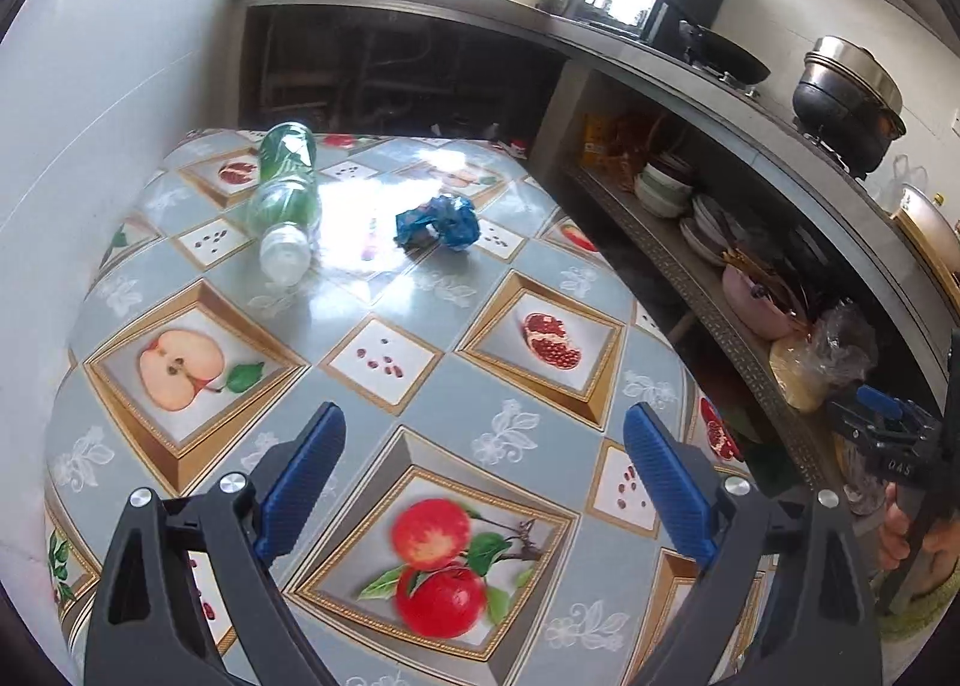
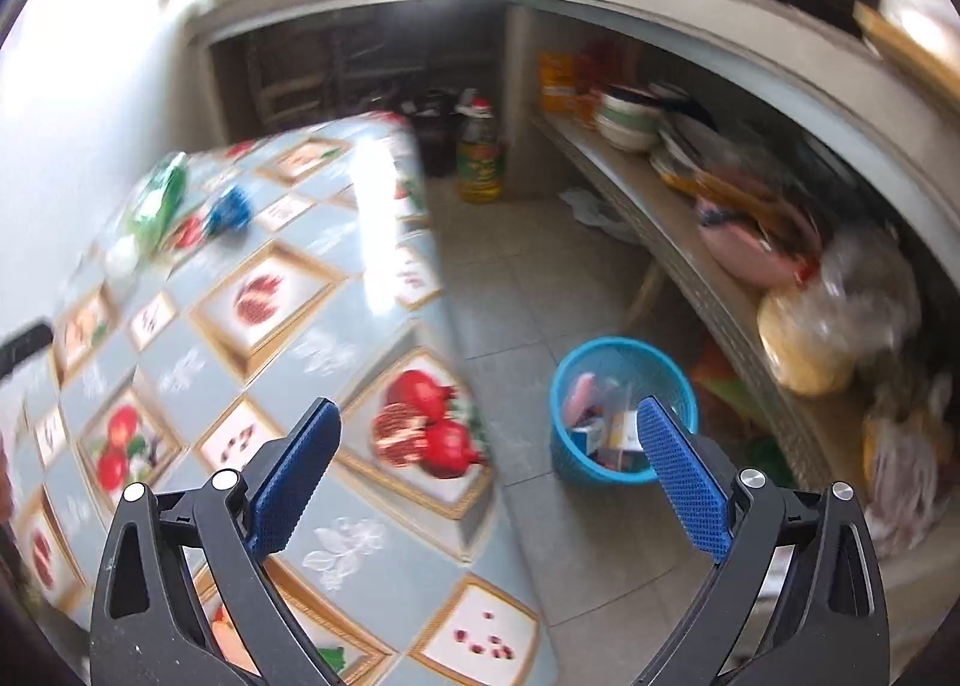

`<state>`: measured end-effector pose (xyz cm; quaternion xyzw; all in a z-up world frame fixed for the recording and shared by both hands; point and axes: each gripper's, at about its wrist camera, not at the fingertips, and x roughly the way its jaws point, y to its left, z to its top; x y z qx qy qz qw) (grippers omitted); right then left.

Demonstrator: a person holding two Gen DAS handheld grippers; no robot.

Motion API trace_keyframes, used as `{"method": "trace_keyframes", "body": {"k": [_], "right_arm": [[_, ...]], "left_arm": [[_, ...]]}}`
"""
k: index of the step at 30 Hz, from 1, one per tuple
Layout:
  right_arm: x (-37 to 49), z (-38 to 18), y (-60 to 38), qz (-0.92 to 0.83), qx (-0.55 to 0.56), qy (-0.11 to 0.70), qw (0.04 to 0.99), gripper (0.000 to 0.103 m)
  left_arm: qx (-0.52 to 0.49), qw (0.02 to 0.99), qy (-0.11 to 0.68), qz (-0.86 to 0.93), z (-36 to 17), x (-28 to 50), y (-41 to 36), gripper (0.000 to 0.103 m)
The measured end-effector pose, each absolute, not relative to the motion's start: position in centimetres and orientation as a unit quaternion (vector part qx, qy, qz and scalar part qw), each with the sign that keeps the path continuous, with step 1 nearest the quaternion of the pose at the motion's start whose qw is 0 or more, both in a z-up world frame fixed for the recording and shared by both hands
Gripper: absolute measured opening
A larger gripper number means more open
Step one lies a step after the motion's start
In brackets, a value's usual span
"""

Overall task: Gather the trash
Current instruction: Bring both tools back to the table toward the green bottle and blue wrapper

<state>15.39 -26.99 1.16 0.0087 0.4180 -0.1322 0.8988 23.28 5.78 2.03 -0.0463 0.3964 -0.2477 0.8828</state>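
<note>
Ahead of the left gripper (image 1: 485, 476), well beyond its widely spread, empty jaws, two pieces of trash are seen on the patterned table (image 1: 372, 290): a plastic bottle (image 1: 287, 200) lying on its side up and to the left, and a crumpled blue wrapper (image 1: 438, 222) nearly straight ahead, the two near each other but apart. The right gripper (image 2: 489, 470) is likewise held wide apart with nothing between its pads, aimed past the table edge, and a blue mesh bin (image 2: 621, 410) is framed just ahead of its right finger on the tiled floor. The bin is already partly filled with wrappers and scraps; their exact kinds cannot be told through the blur. Trouble is judged likeliest with the bottle: being round and on its side, it could be nudged and rolled toward the wall or edge if approached off-centre. The light wrapper could be pushed along rather than pinched, and a drop released short of the bin would be scattered across the floor.
</note>
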Motion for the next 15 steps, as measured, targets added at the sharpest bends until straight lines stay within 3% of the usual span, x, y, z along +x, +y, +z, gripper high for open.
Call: {"method": "trace_keyframes", "body": {"k": [6, 15], "right_arm": [[17.3, 0.2, -23.0, -0.081, -0.033, 0.415, 0.905, 0.095], [22.3, 0.0, -20.9, 0.030, 0.038, 0.422, 0.905, 0.095]], "left_arm": [[-0.063, 0.892, 0.397, -0.207, 1.1, 24.2, 8.6, 0.092], [-0.101, 0.893, 0.404, -0.170, 0.3, 29.3, 10.8, 0.092]]}}
